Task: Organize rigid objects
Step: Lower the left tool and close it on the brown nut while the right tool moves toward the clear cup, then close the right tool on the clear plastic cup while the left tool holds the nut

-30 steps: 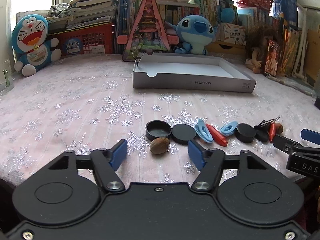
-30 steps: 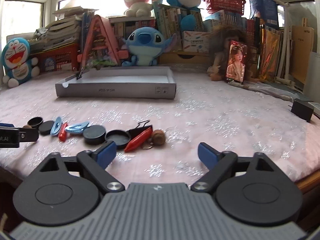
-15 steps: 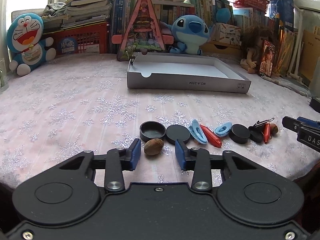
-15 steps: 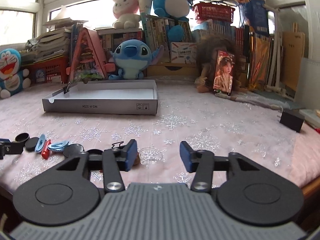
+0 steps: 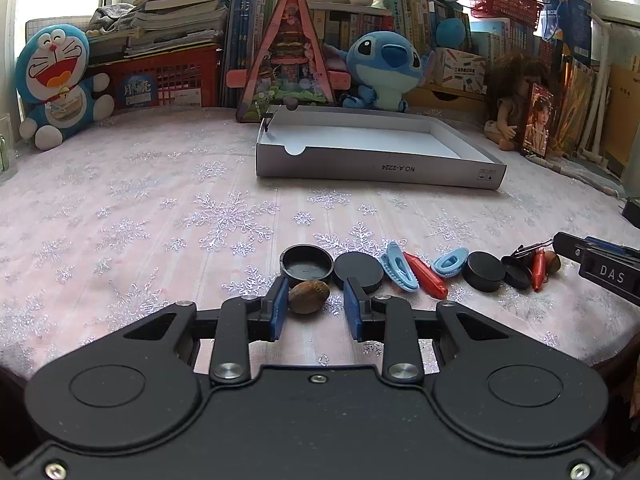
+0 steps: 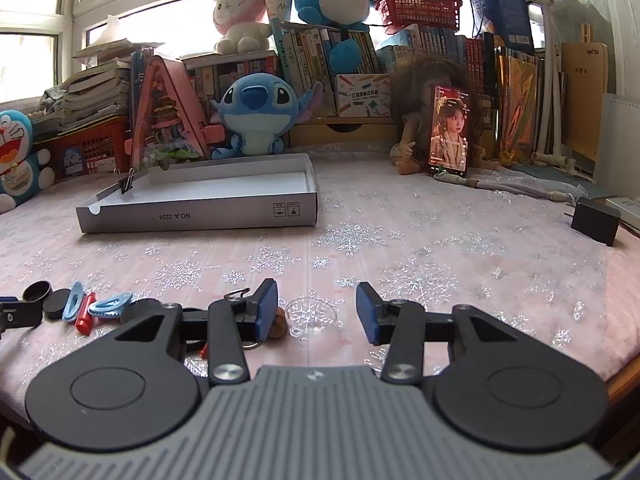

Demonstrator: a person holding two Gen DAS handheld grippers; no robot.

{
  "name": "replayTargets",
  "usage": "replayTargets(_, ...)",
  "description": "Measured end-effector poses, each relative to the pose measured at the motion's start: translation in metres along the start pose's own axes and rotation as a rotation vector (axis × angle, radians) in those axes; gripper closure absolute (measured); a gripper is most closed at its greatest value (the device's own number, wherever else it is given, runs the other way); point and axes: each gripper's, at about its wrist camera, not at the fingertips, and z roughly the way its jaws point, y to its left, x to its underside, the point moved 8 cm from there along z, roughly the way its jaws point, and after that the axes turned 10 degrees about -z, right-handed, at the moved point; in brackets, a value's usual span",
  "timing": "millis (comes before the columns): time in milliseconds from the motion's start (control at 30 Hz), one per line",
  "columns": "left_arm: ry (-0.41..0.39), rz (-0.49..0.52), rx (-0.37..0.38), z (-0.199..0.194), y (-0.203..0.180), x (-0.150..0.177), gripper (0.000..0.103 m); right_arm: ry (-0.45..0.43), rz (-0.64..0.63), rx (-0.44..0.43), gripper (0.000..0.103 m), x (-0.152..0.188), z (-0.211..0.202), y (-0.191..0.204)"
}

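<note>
Our white box [image 5: 376, 170] holds nothing sorted yet; every piece lies before it. We have just been closing the left gripper [image 5: 315, 305] around the walnut [image 5: 309, 297], a gap remaining.

On the table there are four black round caps [image 5: 307, 265], two blue clips [image 5: 398, 267], two red pointy things [image 5: 425, 274] and two brown nuts [image 5: 309, 297]. There is one small clear cup [image 6: 313, 315], one black paper clip [image 5: 525, 249] and one white box lid [image 5: 376, 168]. Behind them sit five soft toys [image 5: 382, 68], one doll [image 5: 508, 98] and two red baskets [image 5: 160, 80].
</note>
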Motion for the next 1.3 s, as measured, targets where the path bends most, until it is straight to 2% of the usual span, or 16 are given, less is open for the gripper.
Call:
replayTargets(67,0.002,-0.004,0.006,0.000,0.000,0.000,0.082,-0.004,0.014,0.014,0.059,0.001,0.001,-0.001)
replayTargets(167,0.003,-0.007,0.010,-0.001,0.000,0.000,0.083,-0.010,0.035,0.029,0.066,0.003,0.001,-0.002)
replayTargets(367,0.000,0.000,0.013,-0.001,-0.002,0.001,0.083,-0.005,0.049,0.040,0.069,0.009,0.003,0.000)
replayTargets(600,0.000,-0.004,0.017,-0.002,-0.003,0.001,0.083,-0.004,0.060,0.043,0.082,0.008,0.003,-0.001)
replayTargets(800,-0.007,-0.006,0.024,-0.005,-0.004,-0.002,0.083,-0.017,0.068,0.034,0.085,0.004,-0.001,-0.002)
replayTargets(833,-0.007,-0.007,0.024,-0.006,-0.004,-0.003,0.083,-0.012,0.063,0.030,0.085,0.004,-0.001,-0.002)
replayTargets(867,-0.008,-0.008,0.023,-0.006,-0.003,-0.003,0.083,-0.013,0.064,0.030,0.074,0.004,-0.001,-0.004)
replayTargets(933,-0.008,-0.012,0.022,-0.006,-0.002,-0.003,0.083,-0.022,0.062,0.033,0.063,0.005,-0.005,-0.007)
replayTargets(1000,-0.006,-0.015,0.020,-0.006,-0.001,-0.003,0.083,-0.036,0.033,0.032,0.047,0.006,-0.010,-0.009)
replayTargets(1100,-0.005,-0.018,0.018,-0.005,0.000,-0.004,0.083,-0.052,-0.051,0.064,0.039,0.008,-0.017,-0.007)
replayTargets(1300,-0.005,-0.015,0.020,-0.005,-0.001,-0.003,0.083,-0.072,-0.158,0.088,0.037,0.012,-0.022,0.004)
